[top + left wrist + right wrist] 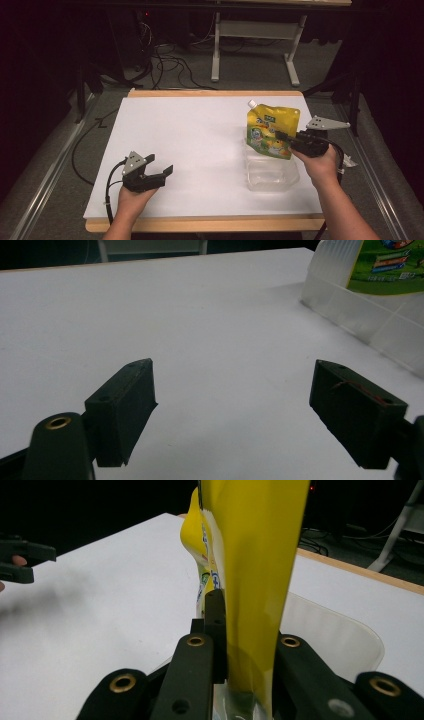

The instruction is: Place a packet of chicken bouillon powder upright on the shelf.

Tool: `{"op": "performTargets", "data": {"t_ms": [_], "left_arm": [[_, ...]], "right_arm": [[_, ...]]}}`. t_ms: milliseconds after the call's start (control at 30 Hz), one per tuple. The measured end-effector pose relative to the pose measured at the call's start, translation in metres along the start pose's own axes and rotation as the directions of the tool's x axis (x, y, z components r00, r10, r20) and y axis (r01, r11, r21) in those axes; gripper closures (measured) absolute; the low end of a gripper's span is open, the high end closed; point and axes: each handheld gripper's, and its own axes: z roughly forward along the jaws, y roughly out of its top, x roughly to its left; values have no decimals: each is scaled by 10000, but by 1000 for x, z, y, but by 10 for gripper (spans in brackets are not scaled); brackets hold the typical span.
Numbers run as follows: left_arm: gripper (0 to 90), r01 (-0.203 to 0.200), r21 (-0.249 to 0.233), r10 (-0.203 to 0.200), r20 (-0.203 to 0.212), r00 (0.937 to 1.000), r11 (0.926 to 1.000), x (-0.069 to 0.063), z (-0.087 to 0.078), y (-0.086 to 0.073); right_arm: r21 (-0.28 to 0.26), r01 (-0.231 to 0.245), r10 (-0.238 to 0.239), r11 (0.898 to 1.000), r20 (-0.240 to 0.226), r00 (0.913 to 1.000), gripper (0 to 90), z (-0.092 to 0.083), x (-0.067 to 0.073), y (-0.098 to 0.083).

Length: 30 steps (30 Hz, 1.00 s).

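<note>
The pouch (pixel 250 580) runs off the top edge; its lower end hides between the black jaws.

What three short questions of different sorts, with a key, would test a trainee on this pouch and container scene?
1. True or false: the right gripper is shut on the yellow spouted pouch.
2. Which stands open, with nothing between its jaws: A the left gripper, B the right gripper?
3. Fill in: the pouch is held upright over a clear plastic ____.

Key: 1 true; 2 A; 3 container.
</note>
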Motion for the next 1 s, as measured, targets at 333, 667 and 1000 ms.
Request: {"op": "performTargets", "data": {"t_ms": [333, 667, 1000], "left_arm": [[189, 1, -10, -1, -29, 10000, 10000, 0, -1, 0], [189, 6, -6, -6, 0, 10000, 10000, 0, -1, 0], [188, 35, 49, -36, 59, 10000, 10000, -1, 1, -1]], "right_arm": [[401, -72, 70, 9992, 57, 10000, 851, 19, -6, -7], [250, -571, 572, 9981, -37, 9984, 833, 17, -15, -23], [314, -655, 643, 9974, 388, 9972, 742, 12, -15, -40]]}}
